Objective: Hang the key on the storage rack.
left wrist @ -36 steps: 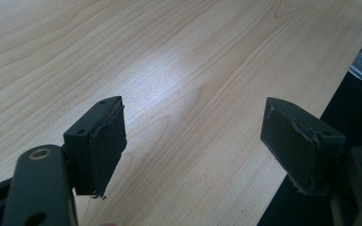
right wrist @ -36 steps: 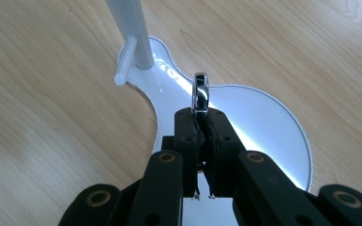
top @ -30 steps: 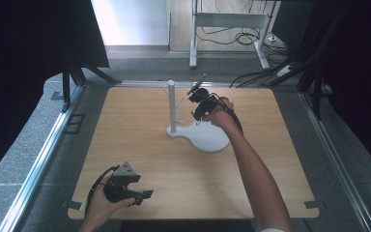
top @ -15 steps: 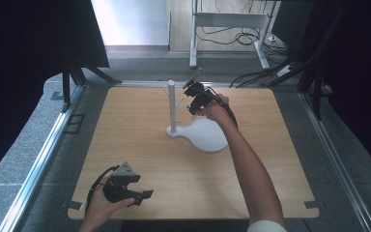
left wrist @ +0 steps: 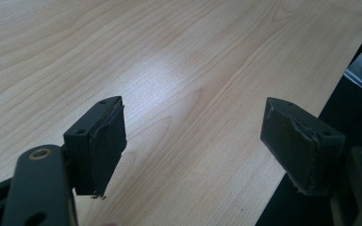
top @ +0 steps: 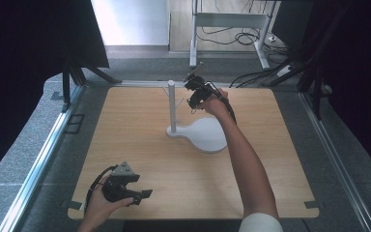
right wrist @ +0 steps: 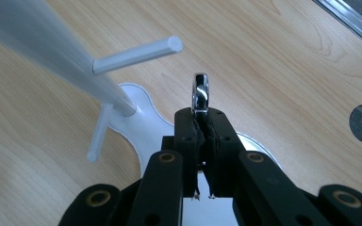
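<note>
Right tool (right wrist: 201, 123) is clenched on a small shiny metal ring (right wrist: 201, 93), which sticks up edge-on from between the jaws at centre frame of the right gripper view. The target looks like the upper peg (right wrist: 136, 55) of the white peg stand (top: 172, 108): the peg lies up and left of the ring, its free tip pointing to the right of the frame, near the ring but not touching. The peg's long axis runs roughly across the frame, and the ring's opening is not yet lined up with that tip. In the high view the right tool (top: 196, 91) sits just right of the stand's post, upper centre. Left tool (top: 125, 186) rests at lower left of the desk (top: 125, 130), jaws released and holding nothing, well apart from the stand, so the right hand is the nearer one.
</note>
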`<state>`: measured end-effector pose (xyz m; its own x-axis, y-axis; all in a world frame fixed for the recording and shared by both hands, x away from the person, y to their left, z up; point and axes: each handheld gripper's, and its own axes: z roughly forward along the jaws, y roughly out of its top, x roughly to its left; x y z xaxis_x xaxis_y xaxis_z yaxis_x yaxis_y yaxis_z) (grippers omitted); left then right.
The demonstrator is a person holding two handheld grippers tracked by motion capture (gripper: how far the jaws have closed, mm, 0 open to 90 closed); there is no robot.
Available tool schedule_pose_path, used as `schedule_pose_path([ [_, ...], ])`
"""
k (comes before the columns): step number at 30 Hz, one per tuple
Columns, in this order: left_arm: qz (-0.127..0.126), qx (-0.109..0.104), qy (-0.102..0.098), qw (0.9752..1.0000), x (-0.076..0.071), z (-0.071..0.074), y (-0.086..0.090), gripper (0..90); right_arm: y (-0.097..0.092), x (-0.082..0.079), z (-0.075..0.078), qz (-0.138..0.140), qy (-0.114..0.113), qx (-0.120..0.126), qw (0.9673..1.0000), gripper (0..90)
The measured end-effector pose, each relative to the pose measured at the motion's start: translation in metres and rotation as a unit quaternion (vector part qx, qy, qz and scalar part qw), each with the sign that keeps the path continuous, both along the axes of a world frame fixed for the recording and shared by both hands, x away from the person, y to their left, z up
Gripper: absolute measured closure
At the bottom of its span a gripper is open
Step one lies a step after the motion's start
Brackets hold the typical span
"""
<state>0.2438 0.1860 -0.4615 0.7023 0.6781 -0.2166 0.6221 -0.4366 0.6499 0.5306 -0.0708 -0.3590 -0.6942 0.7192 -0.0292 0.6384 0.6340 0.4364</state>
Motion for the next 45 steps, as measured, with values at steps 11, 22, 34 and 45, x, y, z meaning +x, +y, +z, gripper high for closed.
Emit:
schedule_pose_path([
  [11, -0.001, -0.001, -0.001, 1.0000, 0.000, 0.000, 0.000, 23.3, 0.009, 0.004, 0.006, -0.001, -0.008, 0.005, 1.0000, 84.0],
  [22, 0.000, 0.000, 0.000, 1.0000, 0.000, 0.000, 0.000, 23.4, 0.015, -0.001, 0.013, 0.005, -0.016, 0.009, 0.9998, 84.0],
  [34, -0.004, 0.003, 0.003, 1.0000, 0.000, -0.001, -0.001, 23.5, 0.021, -0.006, 0.010, 0.012, -0.013, 0.011, 0.9998, 79.6],
  [45, -0.010, 0.008, 0.007, 0.9999, 0.001, -0.004, -0.005, 23.6, 0.012, -0.027, 0.013, 0.024, -0.021, 0.027, 0.9991, 65.4],
])
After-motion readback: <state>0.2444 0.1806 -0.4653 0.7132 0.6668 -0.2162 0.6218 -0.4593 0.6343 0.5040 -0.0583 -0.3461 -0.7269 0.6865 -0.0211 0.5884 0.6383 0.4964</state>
